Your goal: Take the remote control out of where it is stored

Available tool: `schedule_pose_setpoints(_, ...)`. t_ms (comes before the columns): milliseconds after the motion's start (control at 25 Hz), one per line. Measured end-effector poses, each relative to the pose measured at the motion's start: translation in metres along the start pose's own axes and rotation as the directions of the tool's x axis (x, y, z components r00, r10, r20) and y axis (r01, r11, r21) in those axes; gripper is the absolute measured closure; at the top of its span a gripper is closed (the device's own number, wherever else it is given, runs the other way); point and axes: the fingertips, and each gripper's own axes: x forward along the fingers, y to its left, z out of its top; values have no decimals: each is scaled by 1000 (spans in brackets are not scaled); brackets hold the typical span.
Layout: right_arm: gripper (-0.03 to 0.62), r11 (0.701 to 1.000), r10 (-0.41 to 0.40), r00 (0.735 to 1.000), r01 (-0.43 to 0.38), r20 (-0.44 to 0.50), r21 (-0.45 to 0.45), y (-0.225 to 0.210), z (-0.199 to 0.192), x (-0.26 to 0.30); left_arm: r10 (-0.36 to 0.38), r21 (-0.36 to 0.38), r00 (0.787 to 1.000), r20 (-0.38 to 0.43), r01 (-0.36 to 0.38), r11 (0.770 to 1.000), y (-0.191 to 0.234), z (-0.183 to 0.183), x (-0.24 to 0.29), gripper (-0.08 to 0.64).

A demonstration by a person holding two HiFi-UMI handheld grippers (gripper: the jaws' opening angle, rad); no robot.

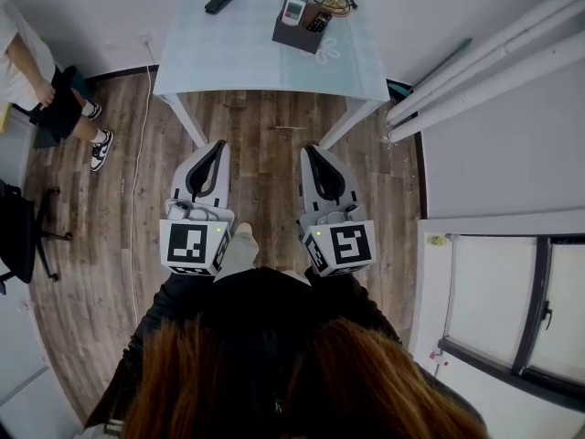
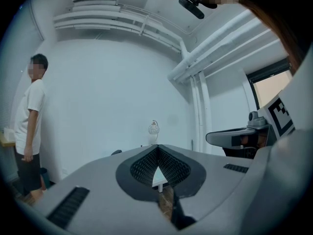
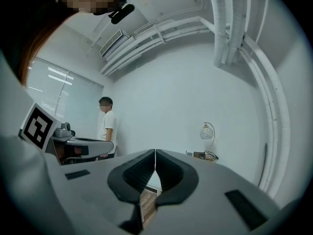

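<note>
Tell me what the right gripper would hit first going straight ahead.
Probably the near edge of the table, across the wooden floor. Height is unclear, so the right gripper might pass over it.

Wht remote [image 1: 292, 10], lt-blue table [image 1: 247, 53]

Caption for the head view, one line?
Left gripper and right gripper, both shut and empty, face a table where a white remote stands in a dark holder.
</note>
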Motion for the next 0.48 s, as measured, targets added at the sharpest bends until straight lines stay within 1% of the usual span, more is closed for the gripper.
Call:
schedule_pose_setpoints(160, 577, 1000, -17, 1000, 17, -11, 7, 2, -1, 23, -10, -5, 1000, -1, 10, 1000, 21, 1, 13, 555)
schedule_pose_setpoints(480, 577, 999, -36, 999, 36, -25, -13, 6, -1, 62, -29, -26, 999, -14, 29, 999, 54, -6, 35, 555)
